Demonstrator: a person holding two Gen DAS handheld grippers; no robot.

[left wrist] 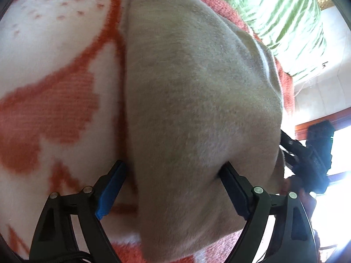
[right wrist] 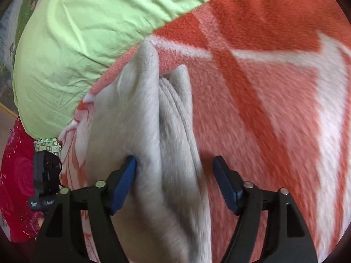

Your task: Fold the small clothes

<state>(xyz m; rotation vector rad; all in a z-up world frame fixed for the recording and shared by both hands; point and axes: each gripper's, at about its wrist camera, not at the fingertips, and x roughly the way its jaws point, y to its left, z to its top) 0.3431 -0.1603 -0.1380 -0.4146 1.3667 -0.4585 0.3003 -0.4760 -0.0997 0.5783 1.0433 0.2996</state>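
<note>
A small beige fleece garment lies on an orange-and-white blanket. My left gripper is open, its jaws wide apart, with the garment's edge lying between them and bulging toward the camera. In the right wrist view the same garment lies bunched in long folds on the blanket. My right gripper is open, jaws wide, straddling the folded cloth; the left blue pad touches the fabric. The right gripper also shows at the right edge of the left wrist view.
A light green pillow lies beyond the blanket, also seen in the left wrist view. A red patterned cloth hangs at the left. Wooden trim and a bright window are at the right.
</note>
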